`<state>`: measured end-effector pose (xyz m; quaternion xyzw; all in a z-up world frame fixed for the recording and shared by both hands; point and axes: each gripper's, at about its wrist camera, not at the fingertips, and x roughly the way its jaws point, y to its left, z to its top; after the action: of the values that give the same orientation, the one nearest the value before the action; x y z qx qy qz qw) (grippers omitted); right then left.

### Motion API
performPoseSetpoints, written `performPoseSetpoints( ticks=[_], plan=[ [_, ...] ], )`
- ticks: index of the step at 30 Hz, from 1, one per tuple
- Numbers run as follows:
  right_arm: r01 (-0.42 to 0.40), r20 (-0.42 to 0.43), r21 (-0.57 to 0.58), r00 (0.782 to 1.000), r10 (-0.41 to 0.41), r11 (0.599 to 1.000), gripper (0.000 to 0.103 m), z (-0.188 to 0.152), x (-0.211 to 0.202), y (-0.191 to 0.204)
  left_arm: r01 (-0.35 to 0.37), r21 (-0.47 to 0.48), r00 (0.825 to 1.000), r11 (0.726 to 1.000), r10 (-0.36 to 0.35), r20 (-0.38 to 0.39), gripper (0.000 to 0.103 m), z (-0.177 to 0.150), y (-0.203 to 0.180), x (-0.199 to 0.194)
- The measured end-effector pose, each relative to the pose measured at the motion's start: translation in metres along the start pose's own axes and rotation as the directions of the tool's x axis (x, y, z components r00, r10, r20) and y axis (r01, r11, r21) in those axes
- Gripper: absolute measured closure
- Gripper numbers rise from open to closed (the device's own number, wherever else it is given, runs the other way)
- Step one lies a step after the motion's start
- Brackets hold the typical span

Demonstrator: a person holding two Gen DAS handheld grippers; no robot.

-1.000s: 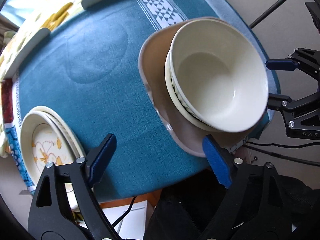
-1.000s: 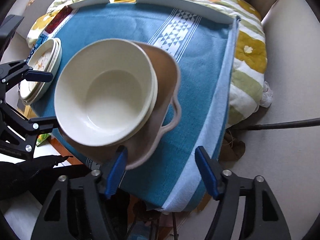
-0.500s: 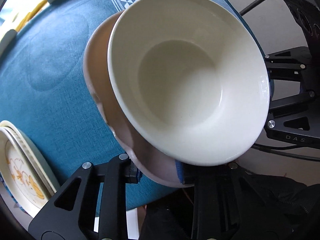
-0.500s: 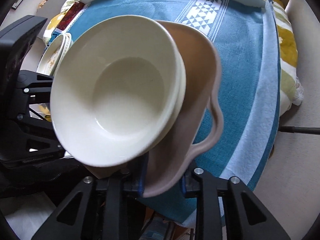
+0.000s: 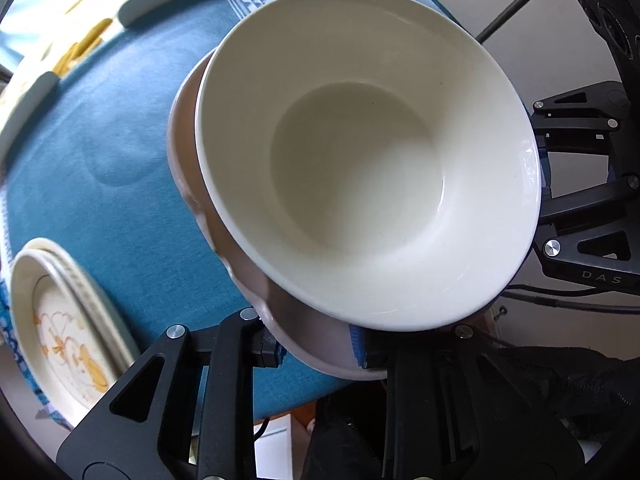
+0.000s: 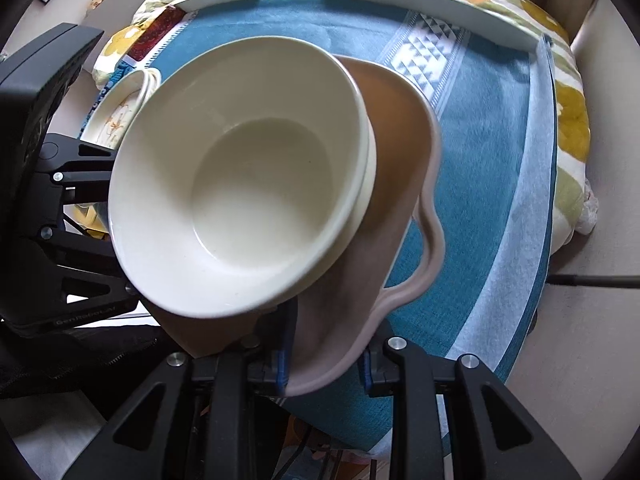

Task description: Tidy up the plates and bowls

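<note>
A brown wavy-edged plate carries two nested cream bowls. Both grippers clamp the plate's rim from opposite sides and hold it tilted over the blue cloth. My left gripper is shut on the near edge in the left wrist view. My right gripper is shut on the wavy edge in the right wrist view. The bowls hide most of the plate. Stacked cream plates with an orange flower pattern lie at the table's left edge.
The blue cloth covers a table laid over a yellow floral cloth. Pale flat bars lie along its far edge. A dark cable runs across the floor at the right.
Both grippers went from open beside the plate to shut on its rim. The plate with the bowls has come up off the cloth and fills more of both views.
</note>
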<state>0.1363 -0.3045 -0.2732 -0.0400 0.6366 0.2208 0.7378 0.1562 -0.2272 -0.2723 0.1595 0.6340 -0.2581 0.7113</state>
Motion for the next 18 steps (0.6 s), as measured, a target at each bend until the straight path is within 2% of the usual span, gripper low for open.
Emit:
performPoseSetpoints(
  ticks=[6, 11, 18],
  plan=[
    [-0.013, 0.046, -0.073, 0.999, 0.016, 0.997, 0.079, 0.024, -0.028, 0.028, -0.059, -0.057, 0.996, 0.997, 0.062, 0.057, 0.082, -0.016, 0.025, -0.054],
    [-0.004, 0.068, -0.14, 0.998, 0.014, 0.99, 0.079, 0.048, -0.048, 0.069, -0.086, -0.093, 0.991, 0.992, 0.095, 0.09, 0.082, -0.038, 0.059, -0.093],
    [0.018, 0.091, -0.176, 0.996, -0.002, 0.984, 0.079, 0.079, -0.051, 0.123, -0.109, -0.093, 0.987, 0.99, 0.119, 0.109, 0.082, -0.06, 0.104, -0.117]
  ],
)
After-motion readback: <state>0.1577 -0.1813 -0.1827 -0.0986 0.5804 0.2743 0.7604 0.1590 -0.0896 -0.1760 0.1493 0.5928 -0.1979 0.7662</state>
